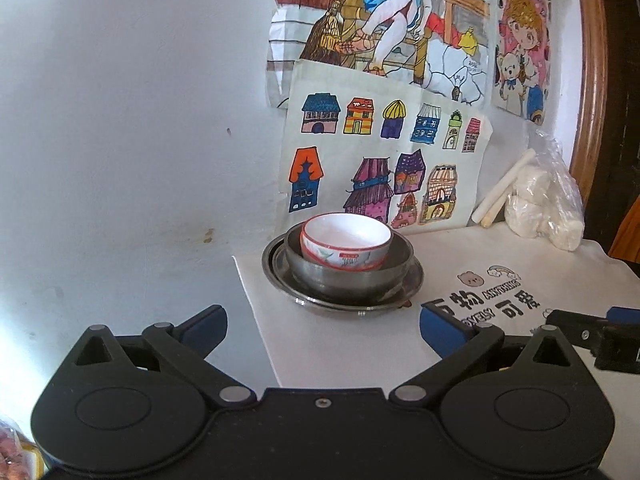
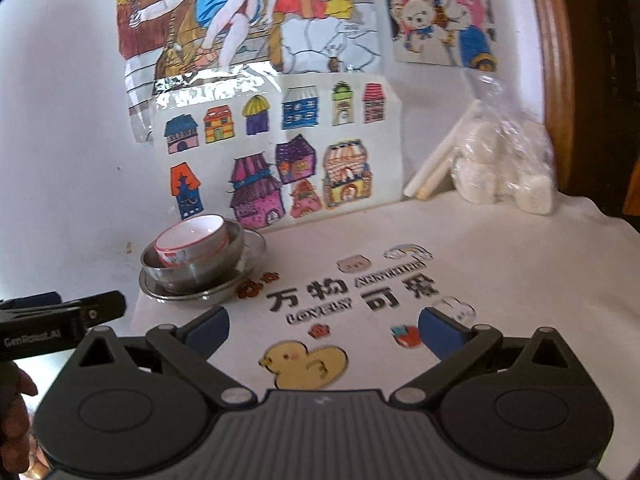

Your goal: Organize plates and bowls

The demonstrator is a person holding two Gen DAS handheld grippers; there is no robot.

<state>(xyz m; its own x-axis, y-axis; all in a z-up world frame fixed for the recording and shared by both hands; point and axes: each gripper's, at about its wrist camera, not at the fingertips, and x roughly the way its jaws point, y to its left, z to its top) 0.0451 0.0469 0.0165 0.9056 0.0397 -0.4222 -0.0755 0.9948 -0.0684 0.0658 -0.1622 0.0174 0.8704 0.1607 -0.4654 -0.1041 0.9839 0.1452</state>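
A white ceramic bowl with a red rim (image 1: 346, 242) sits tilted inside a steel bowl (image 1: 348, 276), which stands on a steel plate (image 1: 414, 280) at the table's far left corner. The same stack shows in the right wrist view: white bowl (image 2: 190, 242), steel bowl (image 2: 200, 268), plate (image 2: 256, 246). My left gripper (image 1: 322, 330) is open and empty, just short of the stack. My right gripper (image 2: 324, 332) is open and empty over the printed cloth, to the right of the stack. The left gripper's body (image 2: 60, 316) shows at the left edge of the right wrist view.
A white printed tablecloth (image 2: 500, 248) covers the table. Children's drawings (image 1: 380, 160) lean on the wall behind the stack. A plastic bag of white lumps (image 2: 504, 168) and two white sticks (image 2: 436, 164) lie at the back right. A wooden chair frame (image 2: 556, 60) stands at right.
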